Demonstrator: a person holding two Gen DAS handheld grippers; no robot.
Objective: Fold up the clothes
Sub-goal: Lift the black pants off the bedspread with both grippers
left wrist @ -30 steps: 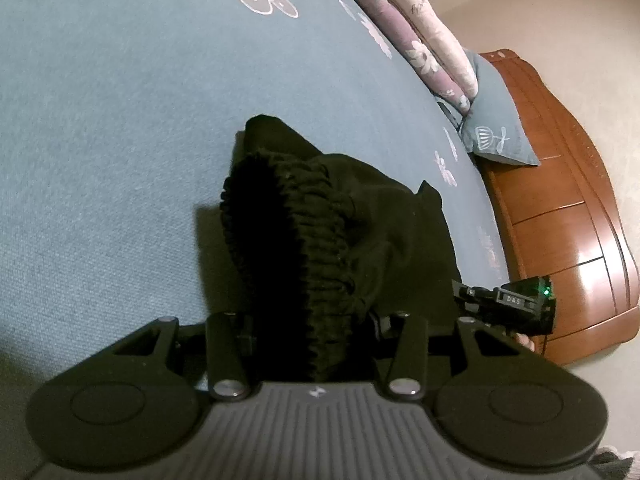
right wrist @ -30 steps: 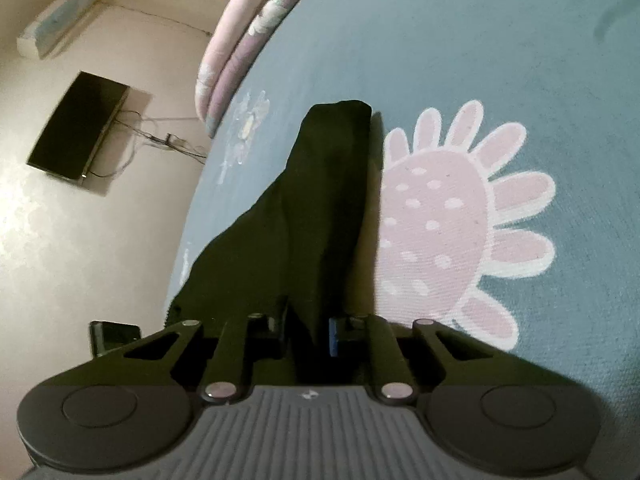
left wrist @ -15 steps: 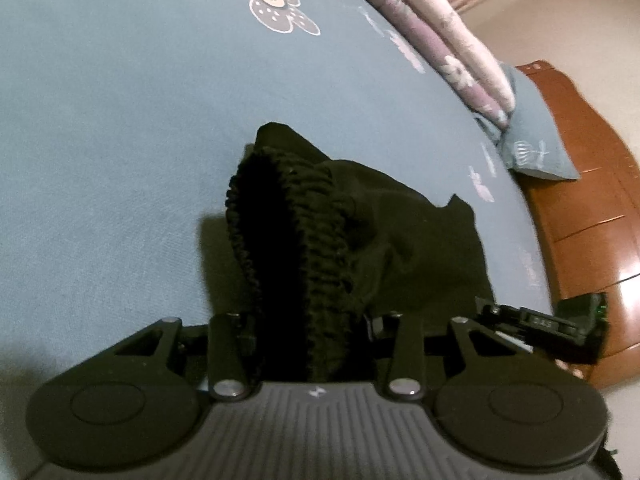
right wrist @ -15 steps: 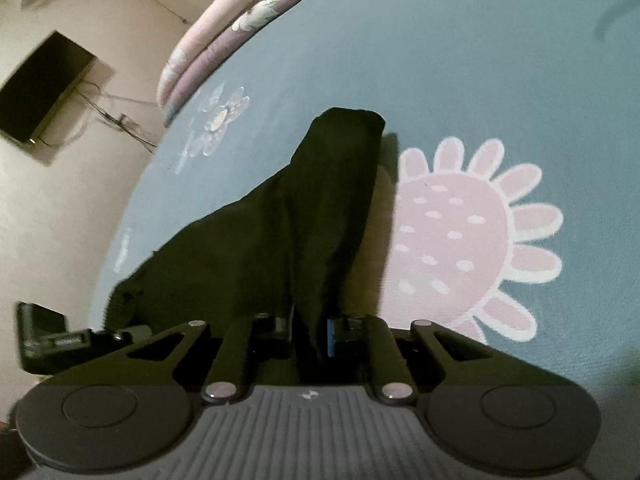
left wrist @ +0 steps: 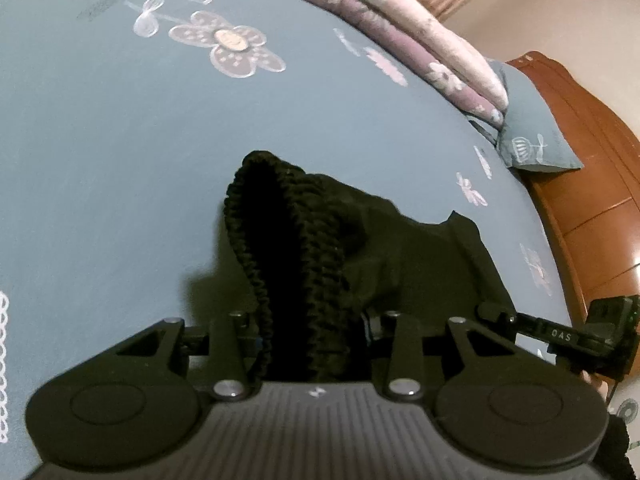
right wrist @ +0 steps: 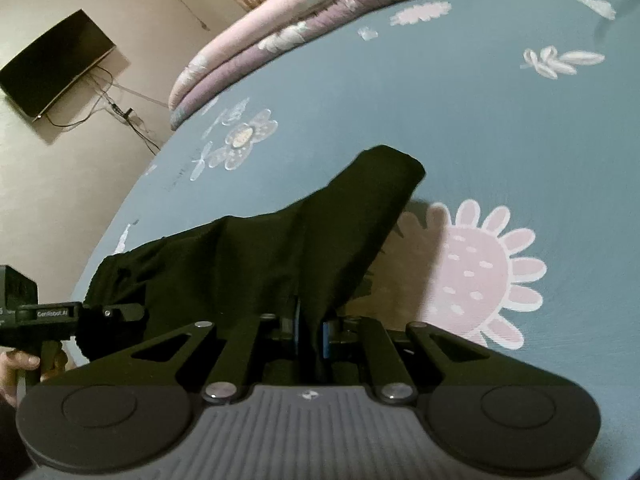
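Note:
A black garment with a ribbed elastic waistband [left wrist: 296,256] hangs over the blue flowered bedsheet [left wrist: 120,128]. My left gripper [left wrist: 308,332] is shut on the waistband, which bunches up between its fingers. In the right wrist view the same black garment [right wrist: 288,248] drapes in a long fold, and my right gripper [right wrist: 310,332] is shut on its smooth edge. The other gripper [left wrist: 576,336] shows at the right edge of the left wrist view, and the left one [right wrist: 60,316] at the left edge of the right wrist view, with a hand on it.
A rolled pink and purple quilt [left wrist: 420,32] lies along the far side of the bed, with a blue pillow [left wrist: 528,136] beside a wooden headboard [left wrist: 592,184]. A dark screen [right wrist: 56,68] hangs on the wall beyond the bed. A big pink flower print [right wrist: 476,268] lies right of the garment.
Both grippers have tilted up and lifted while still clamped on the garment. The cloth now stretches wider between them, and more of the far bed and quilt shows.

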